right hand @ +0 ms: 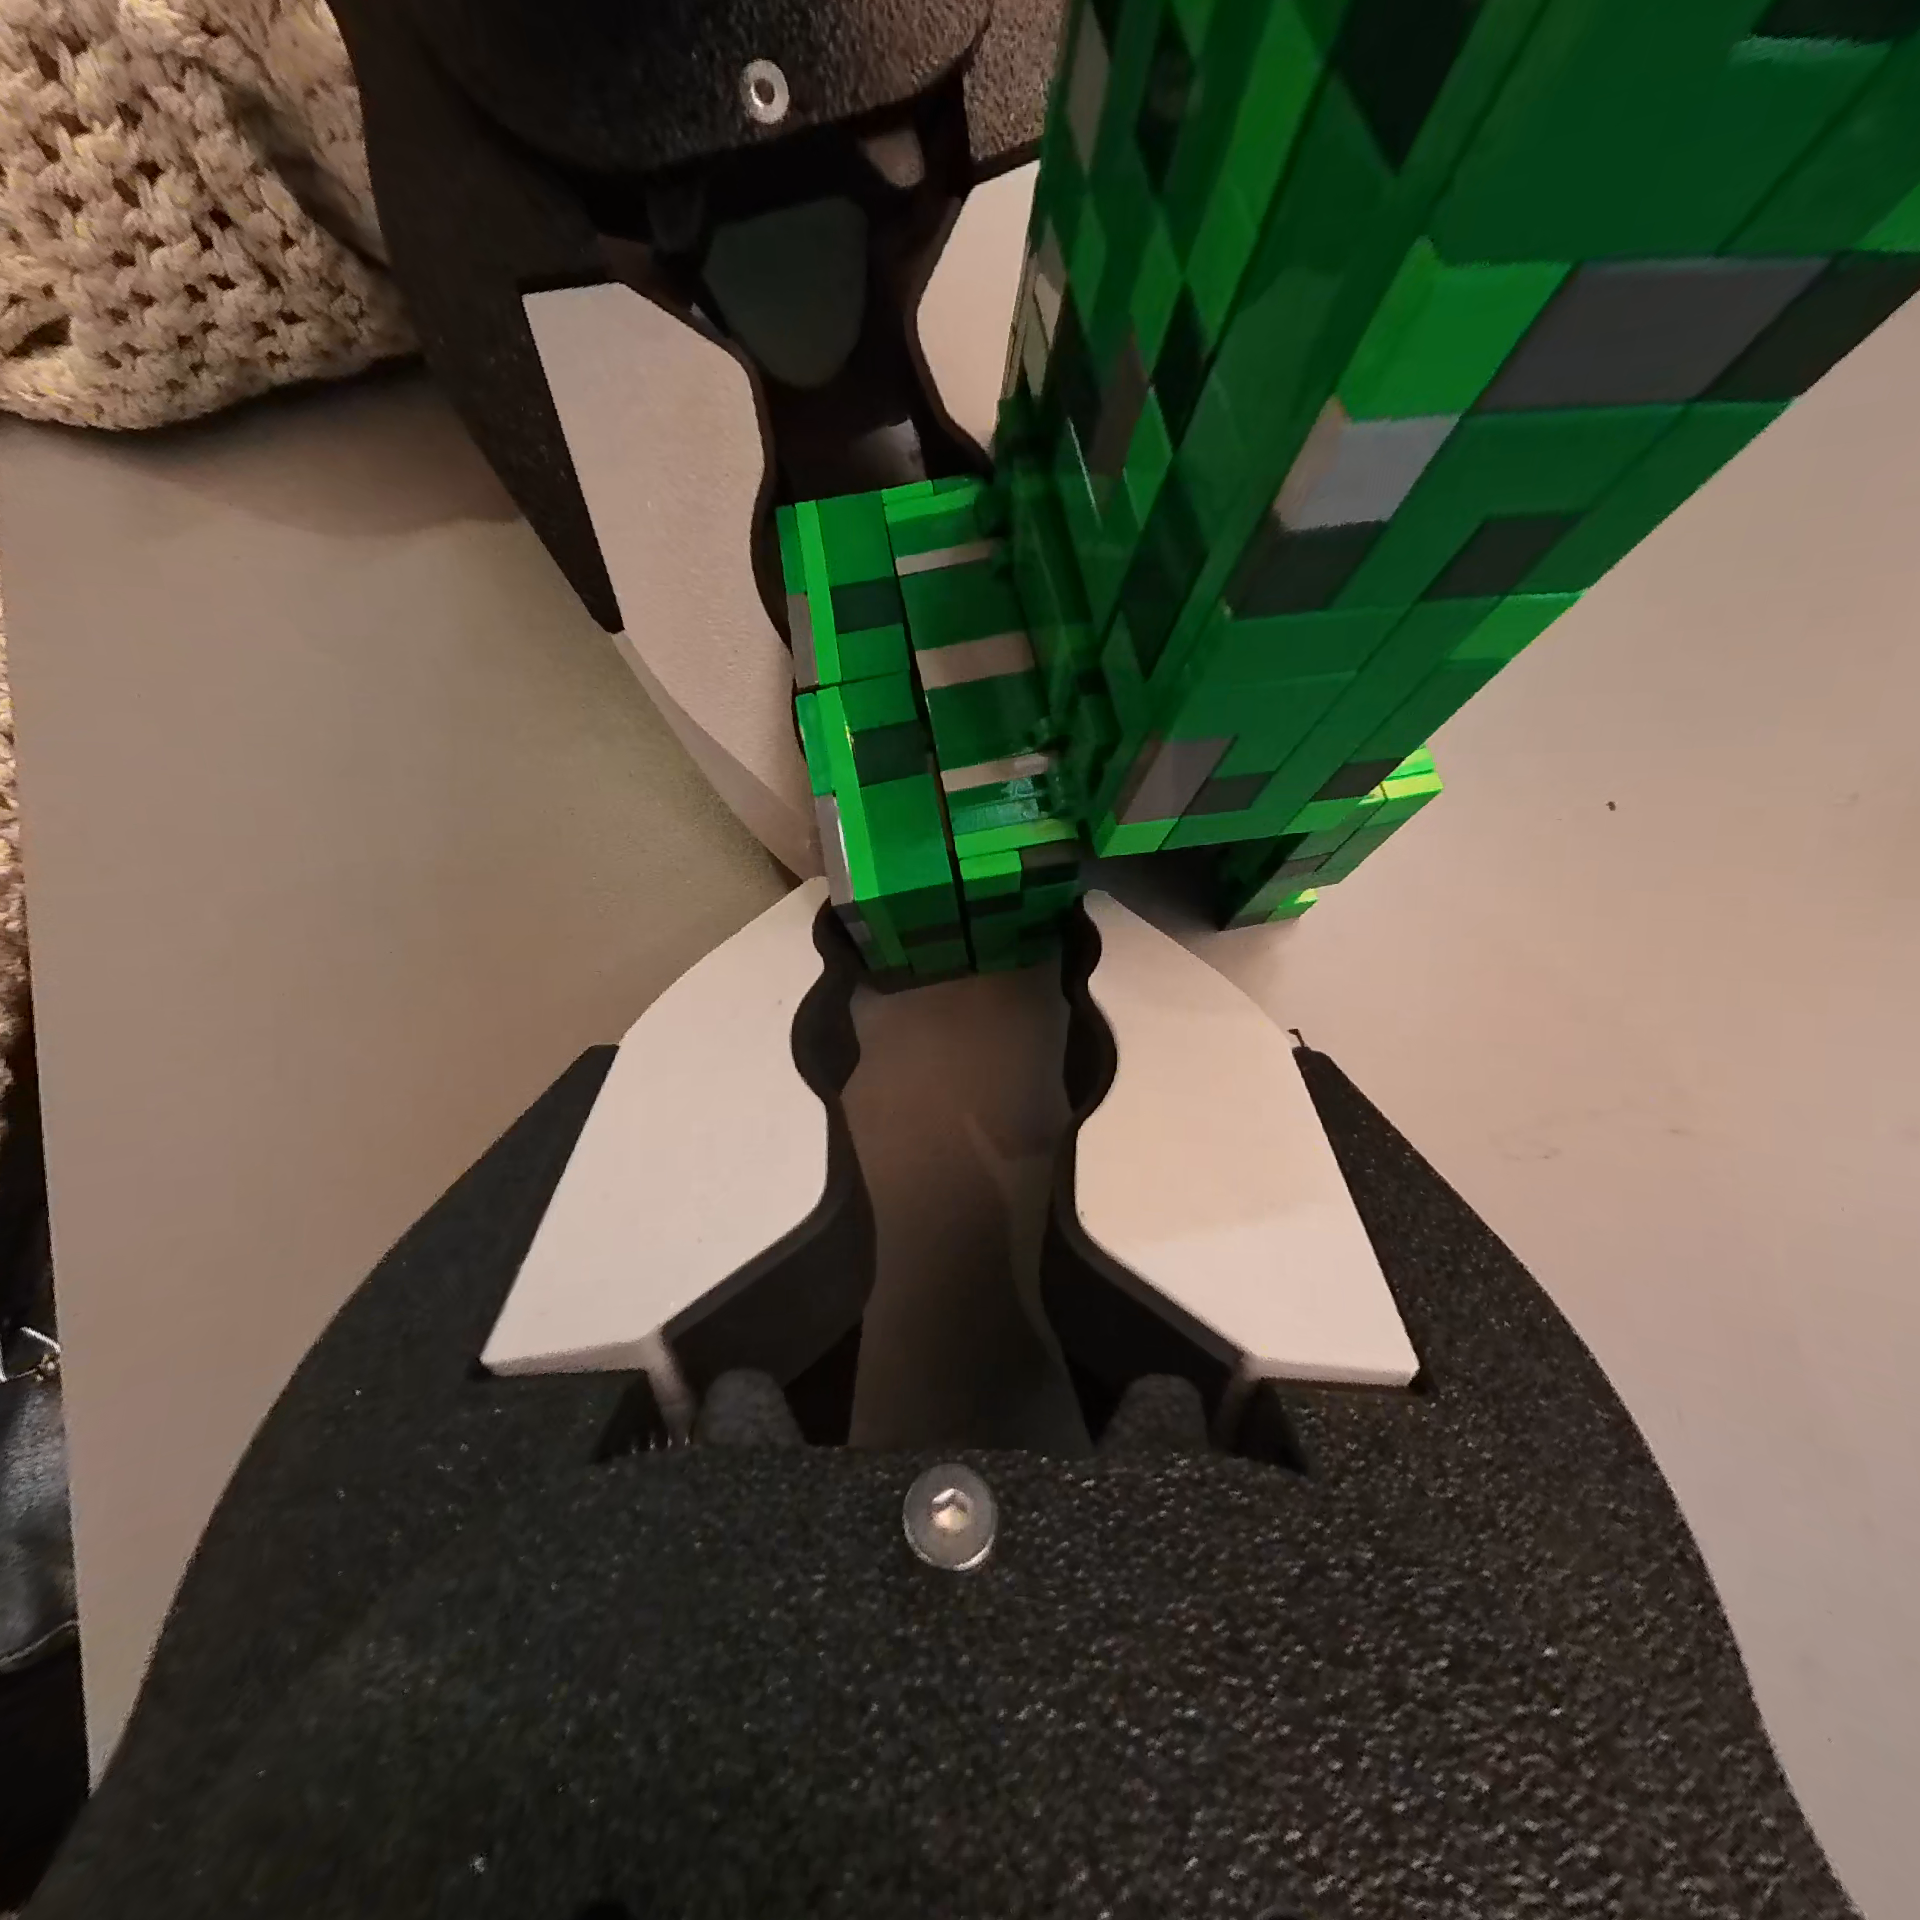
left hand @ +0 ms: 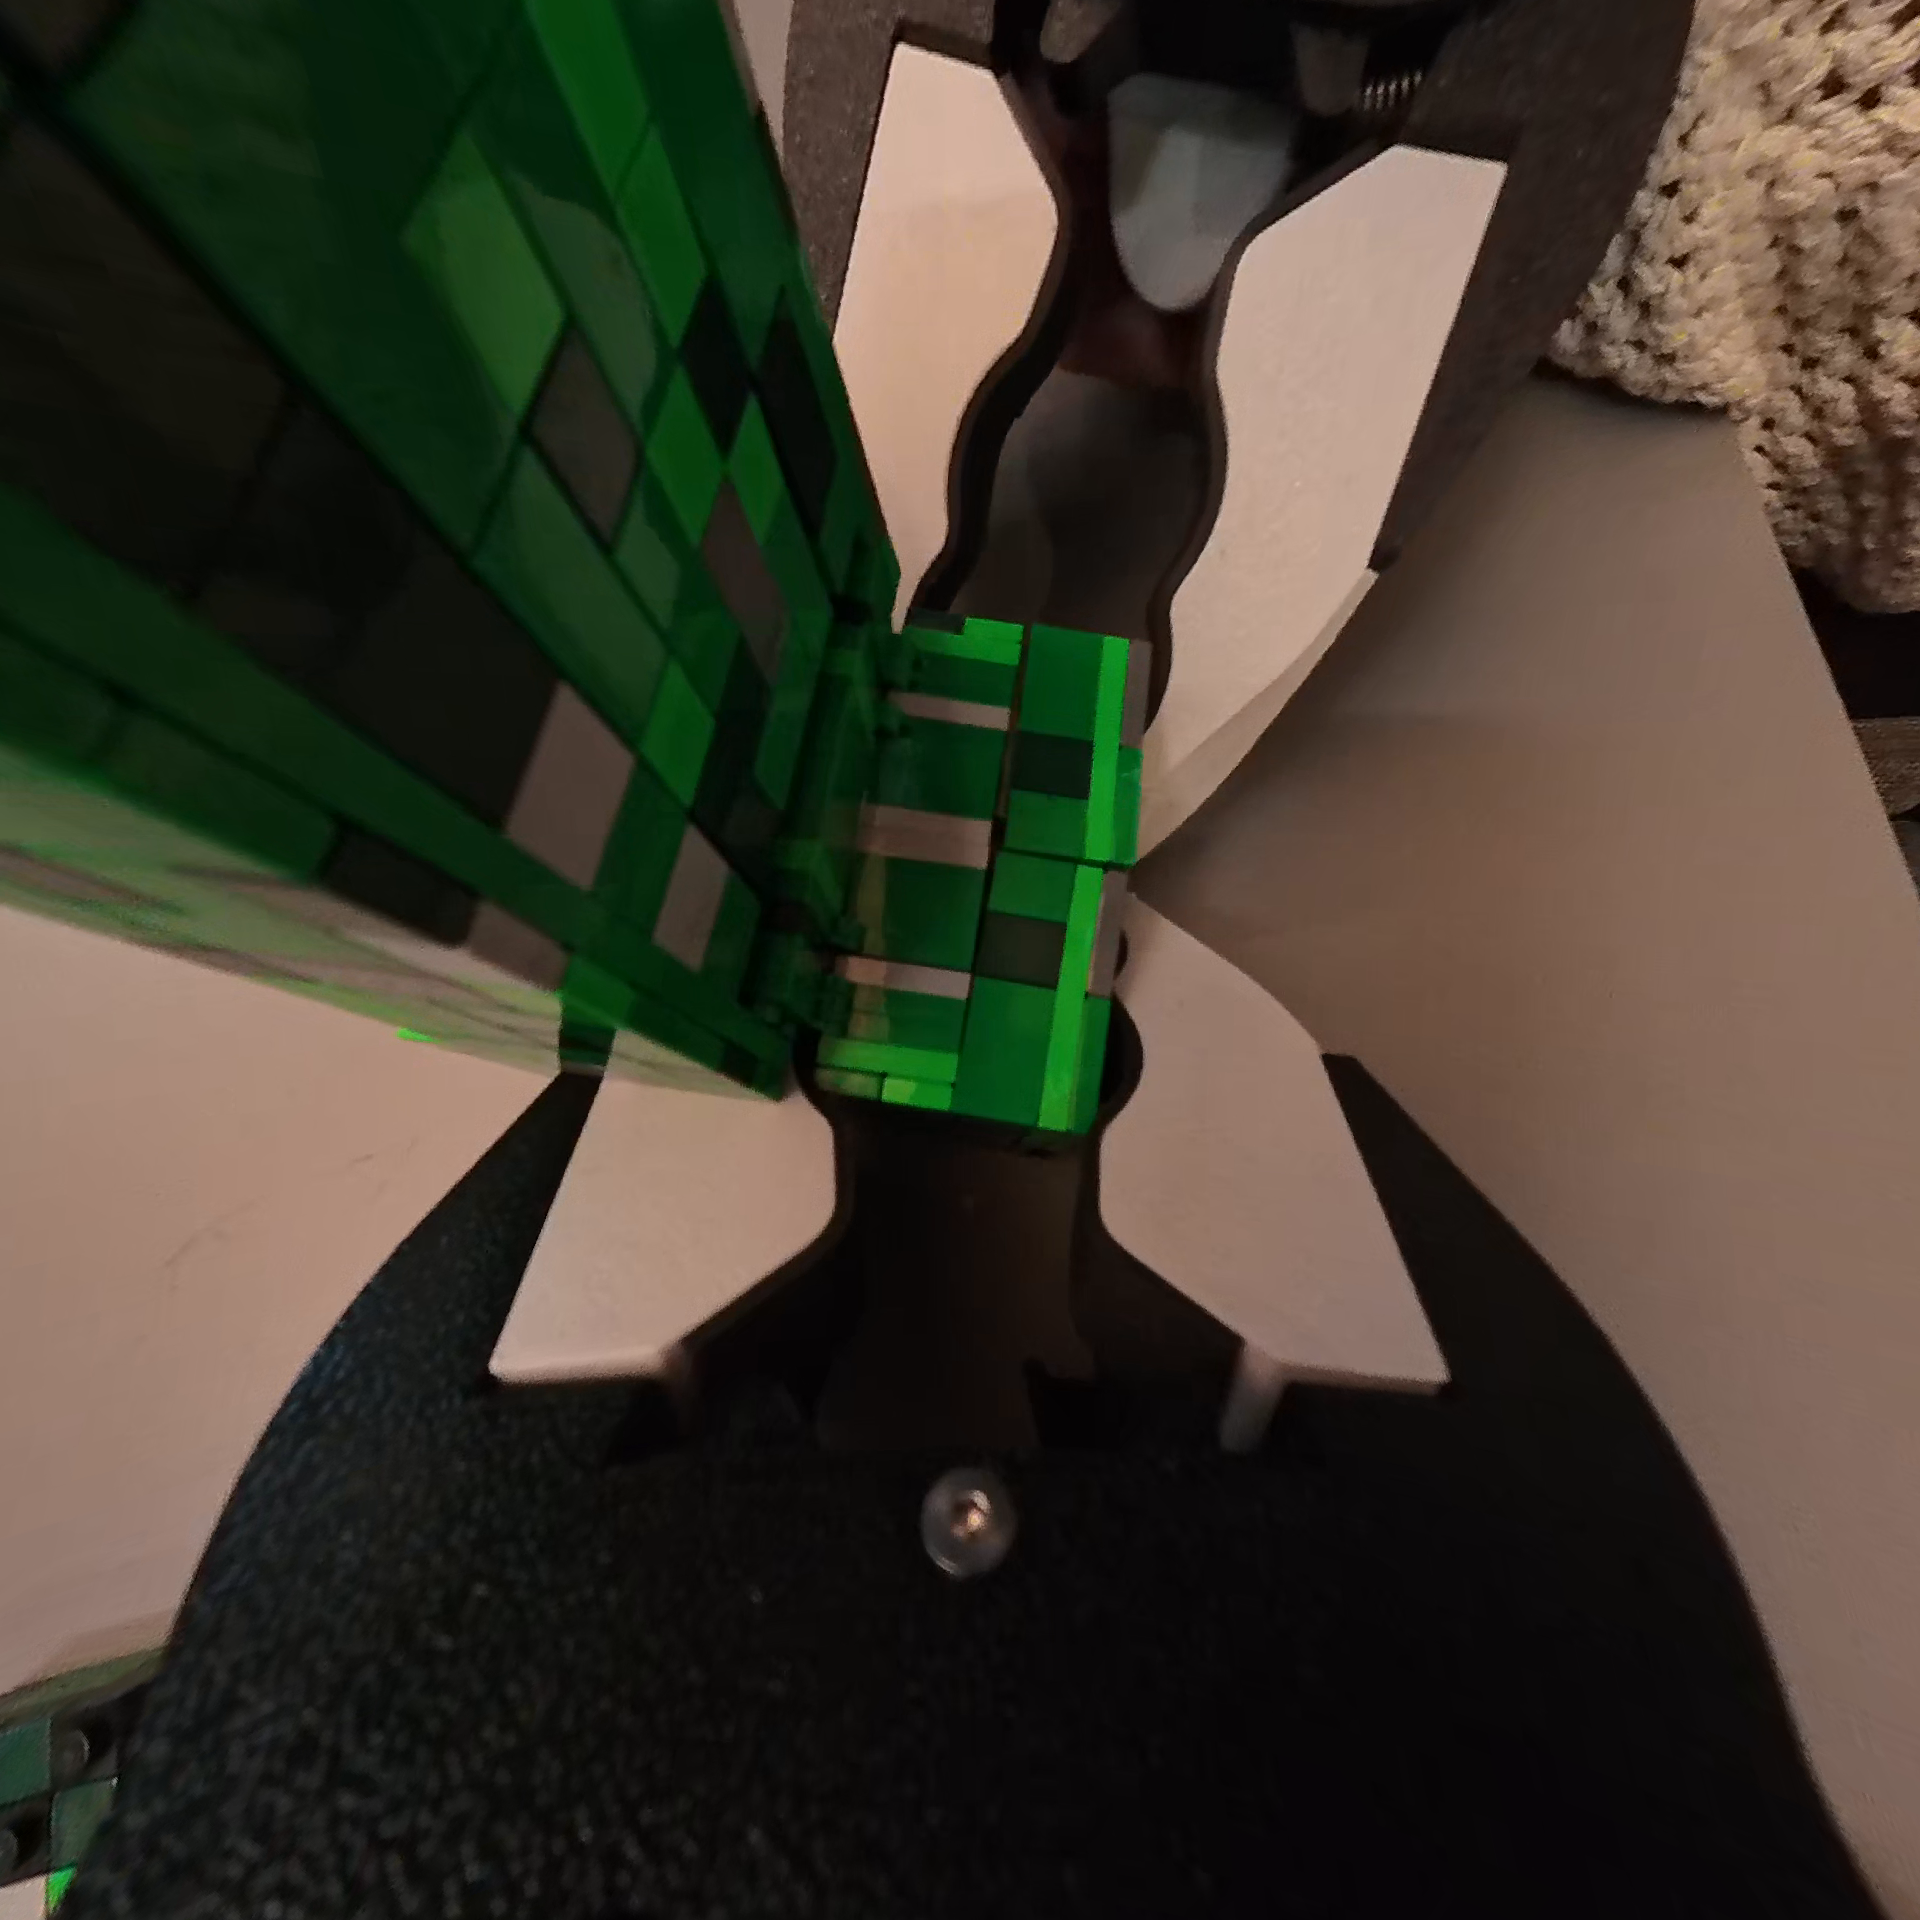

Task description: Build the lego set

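A tall lego body (left hand: 416, 520) of green, dark green and grey tiles leans over the white table; it also shows in the right wrist view (right hand: 1351, 468). A small green foot block (left hand: 997, 883) sticks out from its lower end and is seen again in the right wrist view (right hand: 894, 727). My left gripper (left hand: 971, 1070) is shut on the near end of this block. My right gripper (right hand: 956, 935) is shut on the block from the opposite side. Each gripper faces the other: the right gripper (left hand: 1049, 613) shows in the left wrist view, the left gripper (right hand: 873, 468) in the right wrist view.
A second green foot (right hand: 1330, 842) sits under the body on the table (right hand: 1558, 1039). A cream knitted blanket (left hand: 1766, 260) lies past the table edge and shows again in the right wrist view (right hand: 156, 208). Another green lego part (left hand: 42, 1797) is at the lower left corner. Left and right tips are no more than a few centimetres apart.
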A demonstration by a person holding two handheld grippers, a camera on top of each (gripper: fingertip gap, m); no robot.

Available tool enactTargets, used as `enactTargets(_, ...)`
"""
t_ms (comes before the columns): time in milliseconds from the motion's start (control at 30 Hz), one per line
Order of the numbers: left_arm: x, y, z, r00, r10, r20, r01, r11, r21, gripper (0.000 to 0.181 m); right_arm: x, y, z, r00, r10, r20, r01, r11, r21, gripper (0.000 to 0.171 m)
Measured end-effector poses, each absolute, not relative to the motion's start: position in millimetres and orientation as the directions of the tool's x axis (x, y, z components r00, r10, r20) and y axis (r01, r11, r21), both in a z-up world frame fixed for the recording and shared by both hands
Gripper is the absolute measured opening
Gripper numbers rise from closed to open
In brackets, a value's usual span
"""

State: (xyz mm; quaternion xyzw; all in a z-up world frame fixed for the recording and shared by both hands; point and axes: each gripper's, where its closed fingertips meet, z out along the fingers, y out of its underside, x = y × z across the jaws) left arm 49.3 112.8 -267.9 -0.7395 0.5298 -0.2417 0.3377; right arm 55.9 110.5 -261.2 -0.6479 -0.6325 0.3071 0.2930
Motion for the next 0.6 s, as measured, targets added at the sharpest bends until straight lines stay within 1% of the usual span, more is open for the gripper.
enactTargets(233,48.1,112.9,-267.9,0.332,-0.943,-0.004,-0.618,-0.215,-0.756,0.048,55.1,110.1,-261.1,0.005,1.000,-0.024,0.639,-0.022,-0.769,0.037)
enactTargets(300,44.3,107.1,-268.4,0.312,-0.950,0.005,-0.623,-0.209,-0.753,0.059,54.9,110.2,-261.1,0.007,1.000,-0.023,0.638,-0.022,-0.770,0.037)
enactTargets(333,40.6,105.1,-268.4,0.308,-0.951,0.002,-0.625,-0.204,-0.753,0.061,55.0,110.4,-261.1,0.008,1.000,-0.021,0.638,-0.022,-0.770,0.037)
enactTargets(433,30.9,102.6,-265.0,0.311,-0.950,0.005,-0.607,-0.203,-0.769,0.055,55.2,112.2,-262.5,0.022,1.000,-0.002,0.646,-0.016,-0.763,0.038)
enactTargets(500,29.6,104.9,-257.8,0.328,-0.945,0.014,-0.563,-0.207,-0.800,0.046,55.3,114.4,-263.0,0.041,0.999,0.006,0.649,-0.023,-0.761,0.042)
enactTargets(600,28.7,106.7,-256.1,0.339,-0.940,0.026,-0.548,-0.220,-0.807,0.041,56.5,115.2,-262.5,0.060,0.998,-0.012,0.644,-0.048,-0.763,0.047)
